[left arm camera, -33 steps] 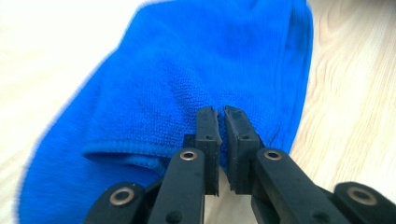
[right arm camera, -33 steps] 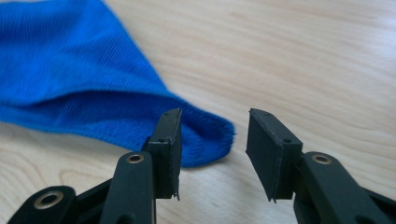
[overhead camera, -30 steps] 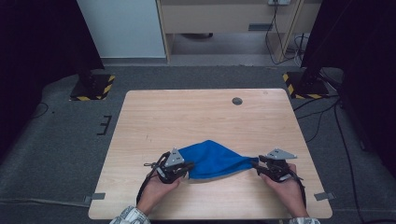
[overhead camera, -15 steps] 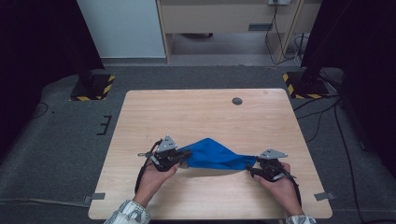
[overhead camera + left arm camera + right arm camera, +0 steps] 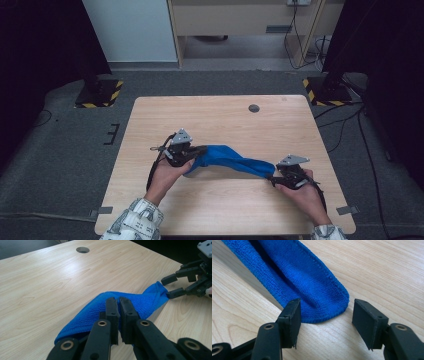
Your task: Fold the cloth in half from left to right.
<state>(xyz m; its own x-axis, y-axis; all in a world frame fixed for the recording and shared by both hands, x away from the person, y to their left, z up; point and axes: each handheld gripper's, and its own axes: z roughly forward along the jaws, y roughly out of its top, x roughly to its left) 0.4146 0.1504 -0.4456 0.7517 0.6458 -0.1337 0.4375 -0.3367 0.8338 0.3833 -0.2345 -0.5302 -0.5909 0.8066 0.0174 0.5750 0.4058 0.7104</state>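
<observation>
Blue cloth (image 5: 231, 159) clamped by left gripper (image 5: 199, 149)

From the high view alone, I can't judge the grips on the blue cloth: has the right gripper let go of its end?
Observer: Yes. The right gripper has just been opening; the blue cloth tip lies loose between its jaws, and neither pad presses it.
Operator: And the left one?
Observer: The left gripper is shut on the cloth, its pads nearly together with a fold pinched between them.
Operator: Is the released end lifted?
Observer: No, it rests on the table.
</observation>
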